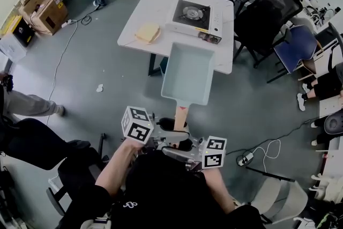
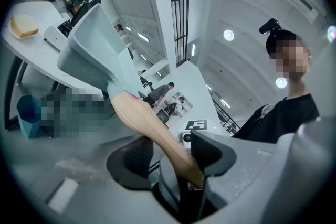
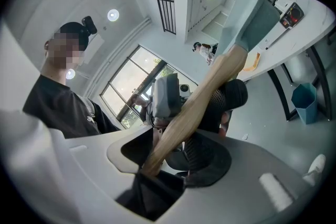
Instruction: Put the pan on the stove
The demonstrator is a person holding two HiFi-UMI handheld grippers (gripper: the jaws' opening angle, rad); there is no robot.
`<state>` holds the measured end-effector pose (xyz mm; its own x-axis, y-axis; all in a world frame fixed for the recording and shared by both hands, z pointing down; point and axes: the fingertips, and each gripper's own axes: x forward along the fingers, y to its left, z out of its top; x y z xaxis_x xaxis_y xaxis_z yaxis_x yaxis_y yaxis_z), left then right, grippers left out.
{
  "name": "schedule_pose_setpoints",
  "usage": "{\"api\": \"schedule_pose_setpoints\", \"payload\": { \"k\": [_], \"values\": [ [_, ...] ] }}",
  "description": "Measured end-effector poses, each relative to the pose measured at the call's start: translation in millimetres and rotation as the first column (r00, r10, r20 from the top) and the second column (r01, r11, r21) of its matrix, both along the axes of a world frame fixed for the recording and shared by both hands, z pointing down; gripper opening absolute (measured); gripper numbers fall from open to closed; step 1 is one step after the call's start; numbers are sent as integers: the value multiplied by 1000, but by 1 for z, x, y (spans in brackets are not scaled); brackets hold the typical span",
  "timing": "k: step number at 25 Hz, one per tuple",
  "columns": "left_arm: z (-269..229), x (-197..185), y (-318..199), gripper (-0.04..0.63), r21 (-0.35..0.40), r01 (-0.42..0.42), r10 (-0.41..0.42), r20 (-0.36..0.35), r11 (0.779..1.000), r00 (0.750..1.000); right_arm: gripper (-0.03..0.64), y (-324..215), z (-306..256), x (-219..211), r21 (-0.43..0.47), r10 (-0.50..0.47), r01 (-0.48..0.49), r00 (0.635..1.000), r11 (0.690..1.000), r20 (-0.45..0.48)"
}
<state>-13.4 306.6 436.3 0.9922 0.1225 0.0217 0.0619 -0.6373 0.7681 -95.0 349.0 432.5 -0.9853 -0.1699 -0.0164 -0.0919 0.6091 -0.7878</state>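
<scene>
Wooden handle was clamped by left gripper and right gripper together; pan stretched toward twelve o'clock, stove farther along that line, well apart.

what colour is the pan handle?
The handle is light tan wood, the pan pale blue-grey; clearest in the left gripper view.

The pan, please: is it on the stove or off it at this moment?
Off. The pan is held by its handle short of the stove, whose burner is bare.
</scene>
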Motion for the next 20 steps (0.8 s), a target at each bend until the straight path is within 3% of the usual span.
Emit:
{"api": "schedule_pose_setpoints", "payload": {
  "k": [20],
  "values": [
    [4, -7, -55, 225, -4, 55, -55, 19, 998, 998, 193, -51, 2, -5, -1, -52, 52, 999, 999, 13]
  ]
}}
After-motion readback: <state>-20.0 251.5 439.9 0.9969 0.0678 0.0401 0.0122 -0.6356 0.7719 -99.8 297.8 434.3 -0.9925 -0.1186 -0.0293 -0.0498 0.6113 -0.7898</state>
